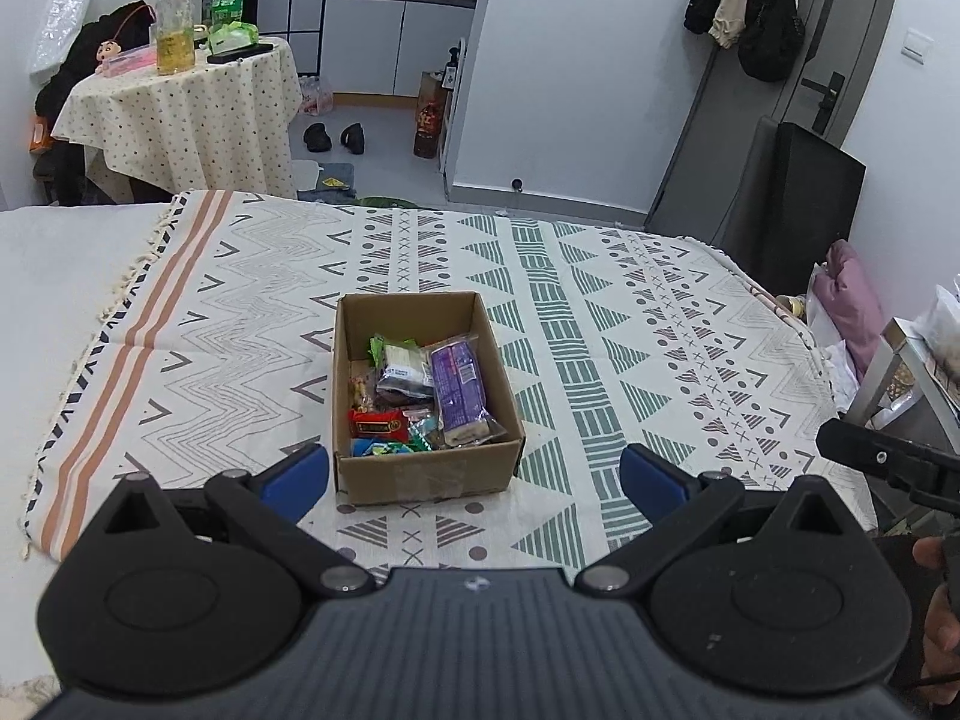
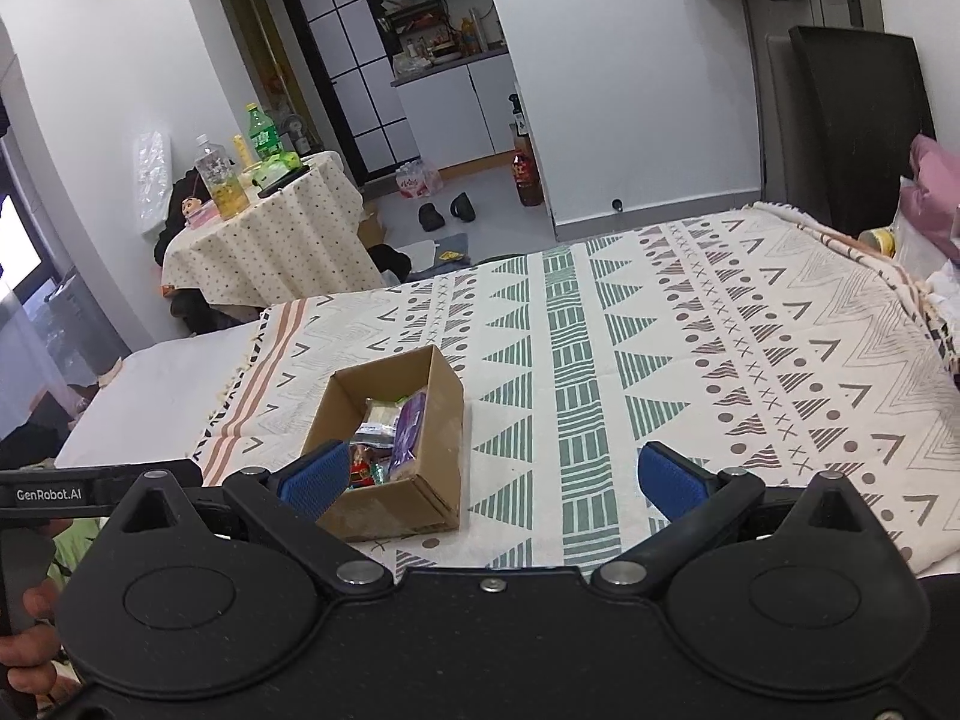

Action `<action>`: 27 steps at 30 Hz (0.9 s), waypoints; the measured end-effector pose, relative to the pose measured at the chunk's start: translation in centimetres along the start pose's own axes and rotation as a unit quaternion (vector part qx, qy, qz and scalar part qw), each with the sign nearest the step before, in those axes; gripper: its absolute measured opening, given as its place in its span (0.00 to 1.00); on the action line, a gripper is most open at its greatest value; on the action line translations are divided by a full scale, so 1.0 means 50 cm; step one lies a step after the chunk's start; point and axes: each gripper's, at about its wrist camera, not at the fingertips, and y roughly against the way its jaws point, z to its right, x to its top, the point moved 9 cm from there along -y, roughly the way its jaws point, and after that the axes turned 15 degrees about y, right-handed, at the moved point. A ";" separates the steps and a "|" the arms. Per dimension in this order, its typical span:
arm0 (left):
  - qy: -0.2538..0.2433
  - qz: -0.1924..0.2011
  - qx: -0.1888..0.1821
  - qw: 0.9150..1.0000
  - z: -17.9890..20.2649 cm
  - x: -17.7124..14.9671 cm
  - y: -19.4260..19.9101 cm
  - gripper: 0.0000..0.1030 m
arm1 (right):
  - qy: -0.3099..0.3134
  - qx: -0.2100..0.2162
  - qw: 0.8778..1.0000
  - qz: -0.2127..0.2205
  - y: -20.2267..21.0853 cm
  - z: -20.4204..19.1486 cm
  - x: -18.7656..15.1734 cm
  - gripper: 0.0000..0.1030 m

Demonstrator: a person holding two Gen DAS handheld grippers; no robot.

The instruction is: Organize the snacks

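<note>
A small cardboard box (image 1: 420,480) stands on the patterned cloth (image 1: 600,330) and holds several snack packets, among them a purple one (image 1: 459,384) and a red one (image 1: 375,422). My left gripper (image 1: 474,477) is open, held just in front of the box with nothing between its blue pads. In the right wrist view the same box (image 2: 441,408) lies to the left, the purple packet (image 2: 408,432) showing inside. My right gripper (image 2: 492,477) is open and empty, its left pad (image 2: 315,477) overlapping the box's near corner.
The cloth covers a bed; its far edge (image 1: 420,204) drops to the floor. A small round table (image 1: 180,114) with bottles stands back left. A dark panel (image 1: 798,198) and a pink bag (image 1: 852,300) sit at the right. A hand (image 2: 30,630) holds the other gripper.
</note>
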 end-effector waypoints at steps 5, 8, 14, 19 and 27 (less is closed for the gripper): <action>0.001 0.013 0.003 1.000 -0.002 -0.005 0.026 1.00 | 0.014 -0.004 1.000 0.001 0.021 -0.009 -0.004 1.00; -0.002 0.018 0.002 1.000 -0.002 -0.006 0.040 1.00 | 0.016 -0.002 1.000 0.007 0.035 -0.014 -0.003 1.00; -0.006 0.020 -0.002 1.000 0.002 -0.019 0.060 1.00 | 0.023 -0.014 1.000 0.015 0.057 -0.018 -0.002 1.00; -0.005 0.022 -0.006 1.000 -0.001 -0.028 0.075 1.00 | 0.030 -0.013 0.999 0.014 0.066 -0.027 -0.009 1.00; -0.009 0.029 -0.004 1.000 -0.003 -0.035 0.096 1.00 | 0.027 -0.021 0.999 0.019 0.085 -0.031 -0.013 1.00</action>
